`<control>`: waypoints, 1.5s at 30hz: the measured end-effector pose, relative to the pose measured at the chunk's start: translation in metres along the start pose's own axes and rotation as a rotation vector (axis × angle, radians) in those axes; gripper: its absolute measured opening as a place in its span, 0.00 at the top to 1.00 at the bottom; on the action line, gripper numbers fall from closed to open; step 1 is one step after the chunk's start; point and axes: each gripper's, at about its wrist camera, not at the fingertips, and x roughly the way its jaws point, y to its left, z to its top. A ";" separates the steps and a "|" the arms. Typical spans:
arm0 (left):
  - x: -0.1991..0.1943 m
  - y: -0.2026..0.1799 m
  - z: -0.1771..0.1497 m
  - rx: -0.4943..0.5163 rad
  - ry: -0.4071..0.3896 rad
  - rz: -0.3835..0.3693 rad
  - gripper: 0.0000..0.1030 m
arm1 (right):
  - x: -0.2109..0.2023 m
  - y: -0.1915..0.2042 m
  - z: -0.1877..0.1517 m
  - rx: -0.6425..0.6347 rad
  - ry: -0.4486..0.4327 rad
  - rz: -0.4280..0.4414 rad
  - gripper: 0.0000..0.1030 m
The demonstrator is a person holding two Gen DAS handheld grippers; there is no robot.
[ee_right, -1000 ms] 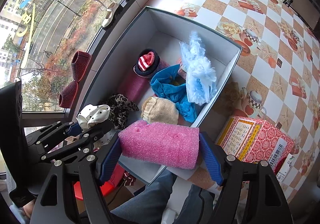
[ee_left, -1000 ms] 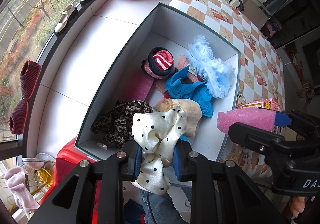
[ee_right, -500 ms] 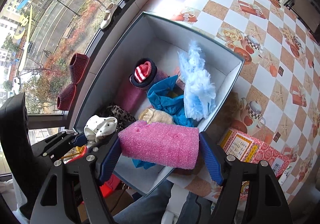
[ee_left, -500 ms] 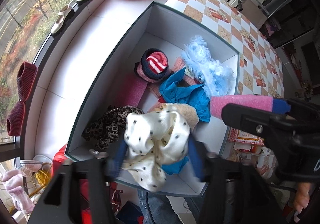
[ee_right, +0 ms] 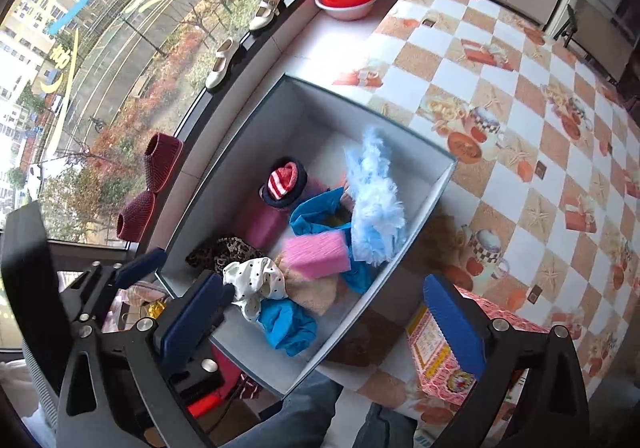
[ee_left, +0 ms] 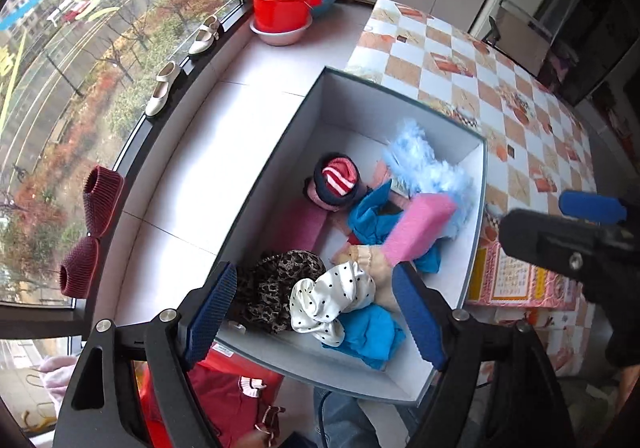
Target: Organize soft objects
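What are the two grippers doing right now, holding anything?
Left gripper: open, jaws just opened, empty; the polka-dot cloth lies in the box.
Right gripper: open, jaws just opened, empty; the pink foam block lies in the box.

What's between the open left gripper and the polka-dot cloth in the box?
Nothing visible. The left gripper hangs open above the polka-dot cloth, which lies uncovered on top of the pile in the box.
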 end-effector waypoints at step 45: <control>-0.012 0.003 -0.036 0.060 0.111 -0.015 0.14 | -0.013 0.022 -0.037 -0.075 0.042 -0.162 0.01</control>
